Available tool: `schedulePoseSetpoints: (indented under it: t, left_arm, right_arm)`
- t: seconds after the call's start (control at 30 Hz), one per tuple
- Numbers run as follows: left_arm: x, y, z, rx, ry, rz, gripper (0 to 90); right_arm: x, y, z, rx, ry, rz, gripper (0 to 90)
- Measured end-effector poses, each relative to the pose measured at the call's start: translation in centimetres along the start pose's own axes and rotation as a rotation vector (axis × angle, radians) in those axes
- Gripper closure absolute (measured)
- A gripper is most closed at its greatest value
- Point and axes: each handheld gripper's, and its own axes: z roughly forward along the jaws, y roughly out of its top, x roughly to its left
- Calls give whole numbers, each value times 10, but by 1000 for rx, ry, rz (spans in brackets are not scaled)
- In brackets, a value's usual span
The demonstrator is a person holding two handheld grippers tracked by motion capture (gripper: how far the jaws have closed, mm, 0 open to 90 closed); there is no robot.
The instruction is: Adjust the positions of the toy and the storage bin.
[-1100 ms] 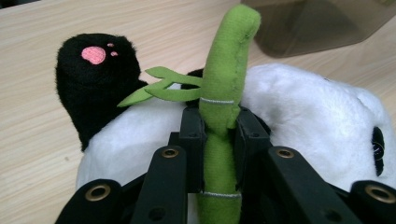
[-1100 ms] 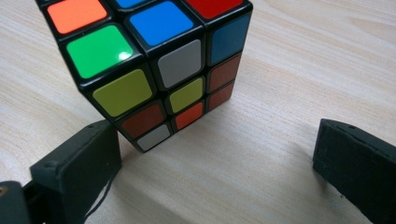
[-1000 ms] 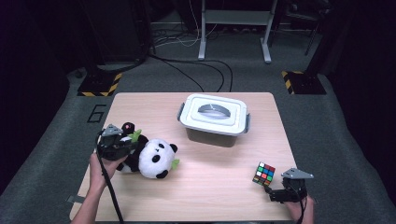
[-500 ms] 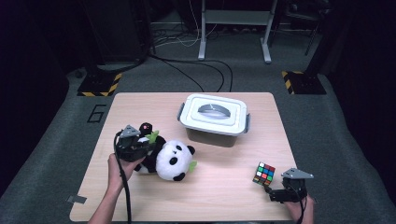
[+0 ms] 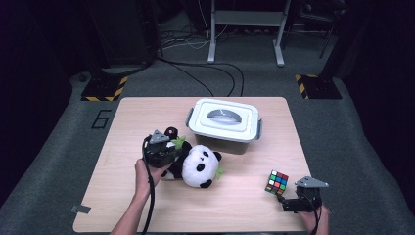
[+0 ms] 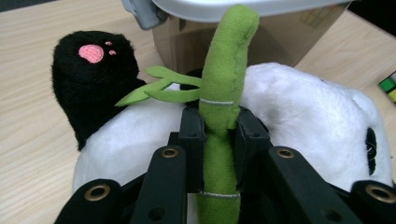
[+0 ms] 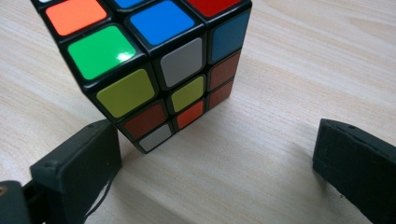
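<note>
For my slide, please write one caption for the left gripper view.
Left gripper shut on green plush bamboo stalk of black-and-white plush panda, near lidded grey plastic box.

The high view looks forward and down from above the person's side, far enough back to take in the whole table (image 5: 122,205) and the dark floor beyond its far edge. The left gripper view rides low and very close — its jaws rise from the bottom of the frame against the panda plush (image 6: 299,112), with the grey box (image 6: 243,32) across the top; both also appear mid-frame in the high view. The right gripper view skims the tabletop, close to the colour cube (image 7: 149,60) — seen at lower right in the high view.
</note>
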Motion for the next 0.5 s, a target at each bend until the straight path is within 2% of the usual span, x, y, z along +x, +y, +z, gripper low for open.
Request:
schedulePoseSetpoints:
  t: [0.07, 0.13, 0.2, 0.23, 0.3, 0.33, 0.37, 0.47, 0.5]
  left_arm:
    - [-2, -2, 5, -8, 20, 8, 753]
    - [-3, -1, 5, -1, 20, 23, 723]
    - [-5, 0, 5, 5, 11, 34, 642]
    - [-5, 1, 4, 8, 9, 43, 642]
    - [-9, 3, 2, 3, 15, 46, 527]
    - [-10, 4, 0, 3, 14, 49, 395]
    - [-12, 4, -5, 0, 16, 53, 337]
    - [-13, 3, -12, -4, 17, 52, 206]
    - [-13, 1, -15, -3, 19, 52, 206]
  right_arm:
    - [0, 0, 0, 0, 0, 0, 4]
    - [0, 0, 0, 0, -1, 0, 4]
    - [0, 0, 0, 0, -1, 0, 4]
    - [0, 0, 0, 0, -1, 0, 4]
    - [0, 0, 0, 0, 0, 0, 4]
    - [0, 0, 0, 0, 0, 0, 4]
    - [0, 0, 0, 0, -1, 1, 4]
    - [0, 0, 0, 0, -1, 0, 4]
    - [0, 0, 0, 0, -1, 0, 4]
